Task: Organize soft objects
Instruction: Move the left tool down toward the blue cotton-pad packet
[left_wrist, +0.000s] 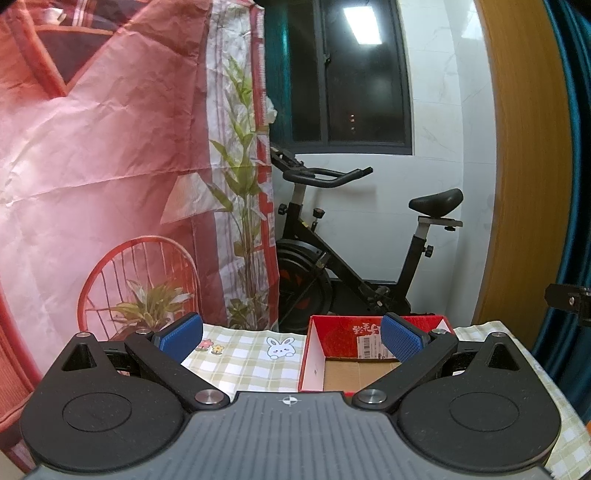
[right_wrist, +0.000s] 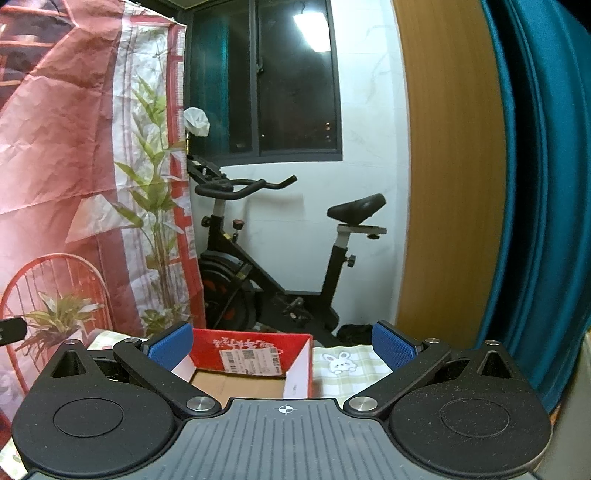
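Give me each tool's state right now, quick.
Left tool: open, holding nothing, above the red box.
Right tool: open, holding nothing.

A green-and-white checked cloth (left_wrist: 240, 363) with a white rabbit print (left_wrist: 277, 348) covers the surface. The box (right_wrist: 297, 363) is red outside, brown cardboard within. Both tongs have blue pads (left_wrist: 400, 341) on black arms. The far backdrop (left_wrist: 92, 147) is pink-red.

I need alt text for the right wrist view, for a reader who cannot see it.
The open right gripper hangs over a red box with a bare cardboard floor, on a checked tablecloth with a rabbit print. Behind stand an exercise bike, a dark window and a red printed backdrop.
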